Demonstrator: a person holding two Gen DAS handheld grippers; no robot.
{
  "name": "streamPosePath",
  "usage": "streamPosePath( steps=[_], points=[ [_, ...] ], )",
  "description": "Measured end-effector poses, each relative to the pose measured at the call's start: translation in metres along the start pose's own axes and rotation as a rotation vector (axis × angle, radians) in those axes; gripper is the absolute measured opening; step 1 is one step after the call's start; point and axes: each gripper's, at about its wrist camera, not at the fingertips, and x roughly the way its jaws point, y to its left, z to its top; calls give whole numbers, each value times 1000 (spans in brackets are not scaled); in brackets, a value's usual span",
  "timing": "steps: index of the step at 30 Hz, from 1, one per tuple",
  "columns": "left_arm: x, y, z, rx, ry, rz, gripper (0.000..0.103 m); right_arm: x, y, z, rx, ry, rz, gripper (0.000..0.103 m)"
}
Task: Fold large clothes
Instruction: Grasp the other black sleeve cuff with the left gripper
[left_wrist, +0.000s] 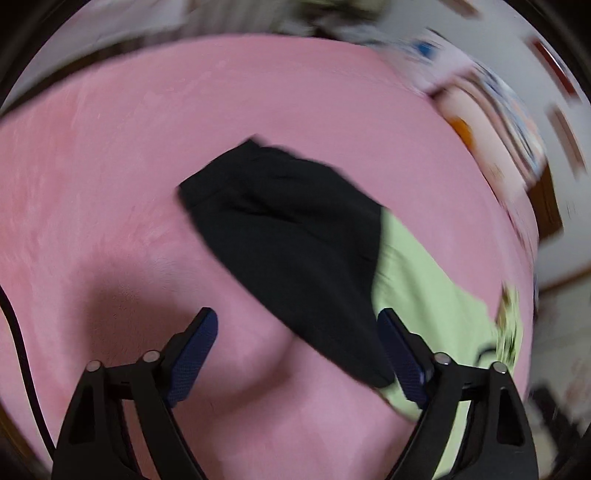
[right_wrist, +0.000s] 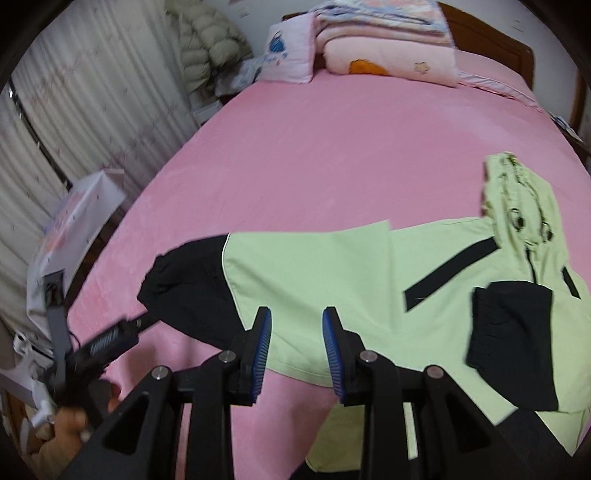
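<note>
A green and black jacket (right_wrist: 314, 273) is lying spread on the pink bed (right_wrist: 314, 147), toward the near edge, hood (right_wrist: 517, 206) pointing to the right side. One black-cuffed sleeve (right_wrist: 513, 339) is already lying folded in across the body; the other sleeve (right_wrist: 184, 284) is sticking out flat toward the left edge of the bed, not yet folded. The left tongs (left_wrist: 297, 354) are hovering over that outstretched sleeve, wide apart and holding nothing; the black cuff end (left_wrist: 280, 236) is showing between and beyond the fingers. This view is motion-blurred, so whether a fingertip is touching the cloth cannot be told. The right tongs (right_wrist: 297, 347) are sitting partly apart above the jacket's near hem, gripping nothing. Judged progress: early to middle. One sleeve is in; the second sleeve, the hood and the folding of the body are all left. The next step is probably pinching the black cuff and carrying it across the body. Pillows and folded quilts (right_wrist: 384, 48) are sitting at the head of the bed, well apart from the jacket.
</note>
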Motion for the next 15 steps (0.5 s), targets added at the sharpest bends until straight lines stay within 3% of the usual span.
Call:
streamPosePath(
  steps=[5, 11, 12, 15],
  points=[
    [39, 35, 7, -123, -18, -22, 82, 31, 8, -12, -26, 39, -1, 29],
    [60, 31, 15, -76, -75, -8, 82, 51, 1, -22, -3, 79, 3, 29],
    [63, 29, 16, -66, -83, -5, 77, 52, 0, -22, -4, 78, -2, 29],
    [67, 24, 22, -40, -98, 15, 37, 59, -4, -23, 9, 82, -7, 29]
  ],
)
